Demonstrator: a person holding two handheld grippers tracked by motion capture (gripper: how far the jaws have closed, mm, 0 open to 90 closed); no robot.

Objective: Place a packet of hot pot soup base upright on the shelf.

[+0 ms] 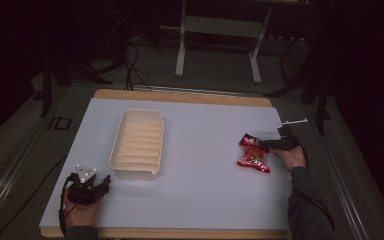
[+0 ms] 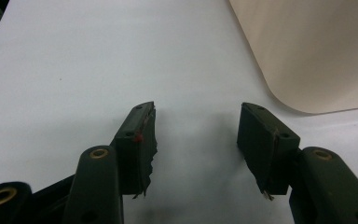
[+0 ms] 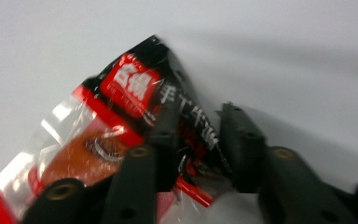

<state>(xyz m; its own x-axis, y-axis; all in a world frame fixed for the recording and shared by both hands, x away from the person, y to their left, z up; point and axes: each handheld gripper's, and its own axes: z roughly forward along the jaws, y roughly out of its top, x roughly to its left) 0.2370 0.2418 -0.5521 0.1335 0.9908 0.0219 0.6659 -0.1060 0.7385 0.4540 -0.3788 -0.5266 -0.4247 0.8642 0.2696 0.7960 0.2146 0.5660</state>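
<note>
Nearest, the left gripper (image 1: 100, 184) rests on the smooth white table (image 1: 205, 185), jaws spread wide, just beside a ribbed cream tray (image 1: 137, 144). Farther right, the right gripper (image 1: 261, 144) pinches a glossy, crinkled red-and-black packet (image 1: 253, 156) lying on the table.

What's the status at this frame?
Left gripper open, idle beside tray. Right gripper closing on snack packet, grip unconfirmed. Nothing in the way.
</note>
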